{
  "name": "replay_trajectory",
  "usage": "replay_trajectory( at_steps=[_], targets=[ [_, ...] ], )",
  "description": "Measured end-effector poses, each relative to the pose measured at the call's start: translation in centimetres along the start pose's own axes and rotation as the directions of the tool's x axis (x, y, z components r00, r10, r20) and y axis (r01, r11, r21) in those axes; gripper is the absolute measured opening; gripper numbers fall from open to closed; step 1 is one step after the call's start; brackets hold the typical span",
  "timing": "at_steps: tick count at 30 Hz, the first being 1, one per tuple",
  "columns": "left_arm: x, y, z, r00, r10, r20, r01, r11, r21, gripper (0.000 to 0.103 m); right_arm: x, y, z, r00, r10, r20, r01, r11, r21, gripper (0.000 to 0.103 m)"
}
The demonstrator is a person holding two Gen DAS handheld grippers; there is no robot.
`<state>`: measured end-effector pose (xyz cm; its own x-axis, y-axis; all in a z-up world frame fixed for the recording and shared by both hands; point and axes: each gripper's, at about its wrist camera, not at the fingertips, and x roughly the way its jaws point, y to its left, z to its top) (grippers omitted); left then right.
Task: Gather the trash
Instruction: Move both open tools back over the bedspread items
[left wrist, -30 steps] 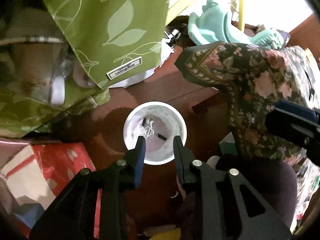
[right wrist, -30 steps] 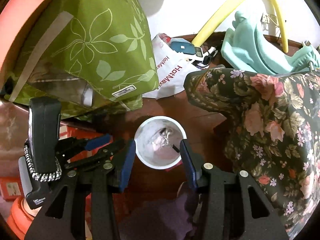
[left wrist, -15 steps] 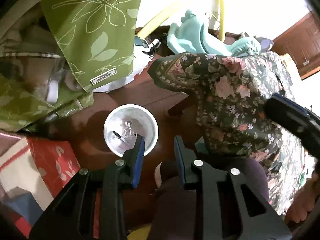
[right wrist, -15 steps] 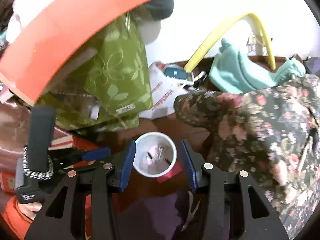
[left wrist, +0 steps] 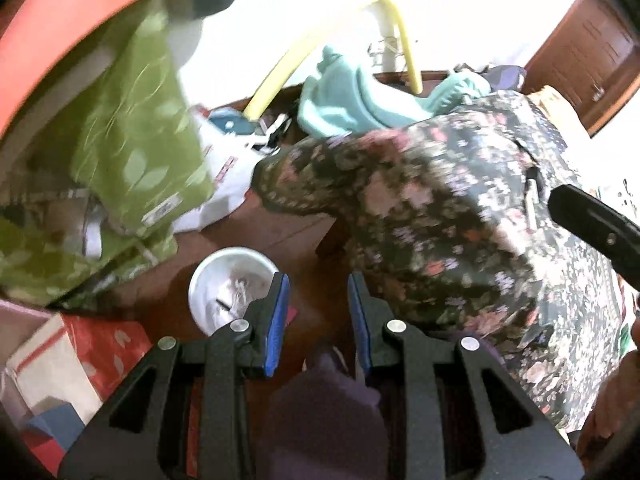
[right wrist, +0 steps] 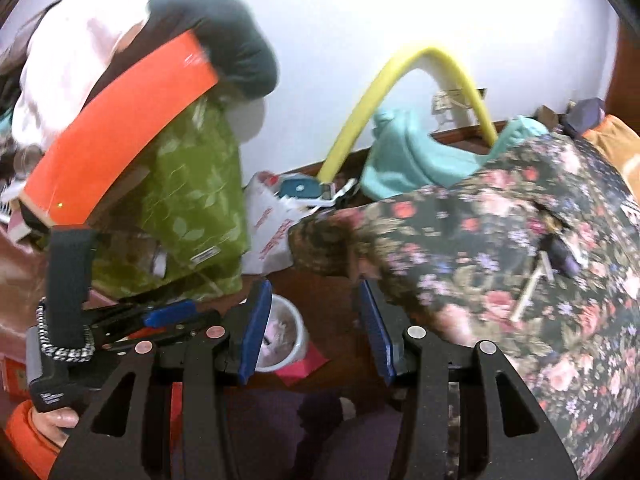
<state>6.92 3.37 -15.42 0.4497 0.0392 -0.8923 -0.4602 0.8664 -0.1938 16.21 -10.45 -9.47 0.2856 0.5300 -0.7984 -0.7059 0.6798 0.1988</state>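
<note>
Both grippers, left gripper [left wrist: 316,312] and right gripper [right wrist: 316,328], are hanging open and empty, white trash cup [left wrist: 230,280] lying just left of each, left nearer.

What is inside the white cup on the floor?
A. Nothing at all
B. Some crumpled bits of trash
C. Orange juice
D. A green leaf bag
B, since the left wrist view looks down into the white cup and shows pale crumpled scraps and a small dark piece lying in it.
</note>
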Motion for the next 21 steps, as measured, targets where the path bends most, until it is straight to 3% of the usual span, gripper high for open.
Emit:
replay_trajectory(
  at_steps=[10, 16, 21],
  targets=[
    [-1.1, -9.8, 3.5, 0.995, -0.067, 0.078, 0.054, 0.985, 0.163, 0.028, -3.9, -8.6, -0.1, 0.986, -0.147, 0.074, 0.141, 0.987, 0.079, 0.043],
    [1.0, -15.5, 6.3, 0.992, -0.098, 0.08, 0.078, 0.973, 0.215, 0.029, -5.4, -15.1, -0.2, 0.975, -0.202, 0.091, 0.186, 0.97, 0.155, 0.062],
    [3.6, -19.4, 7.9, 0.991, -0.126, 0.048, 0.11, 0.963, 0.244, 0.044, -5.5, -19.4, -0.7, 0.971, -0.229, 0.067, 0.214, 0.96, 0.18, 0.064]
  ],
)
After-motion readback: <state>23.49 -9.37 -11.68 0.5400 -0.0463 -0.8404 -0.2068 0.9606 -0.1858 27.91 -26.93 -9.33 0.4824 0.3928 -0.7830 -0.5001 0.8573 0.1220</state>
